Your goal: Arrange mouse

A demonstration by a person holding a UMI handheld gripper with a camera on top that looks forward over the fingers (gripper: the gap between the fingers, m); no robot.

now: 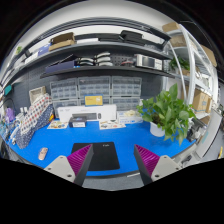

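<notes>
A small pale mouse [43, 153] lies on the blue table cover [130, 135], to the left of my fingers. A black mouse mat [100, 156] lies flat just ahead, partly between the fingers. My gripper [113, 162] hovers above the table's front edge, open and empty, with the magenta pads [82, 158] wide apart.
A potted green plant [168, 110] stands to the right on the table. A white box-like device [85, 120] sits behind the mat. Stacked items [35, 115] stand at the left. Shelves with drawer bins [95, 90] fill the back wall.
</notes>
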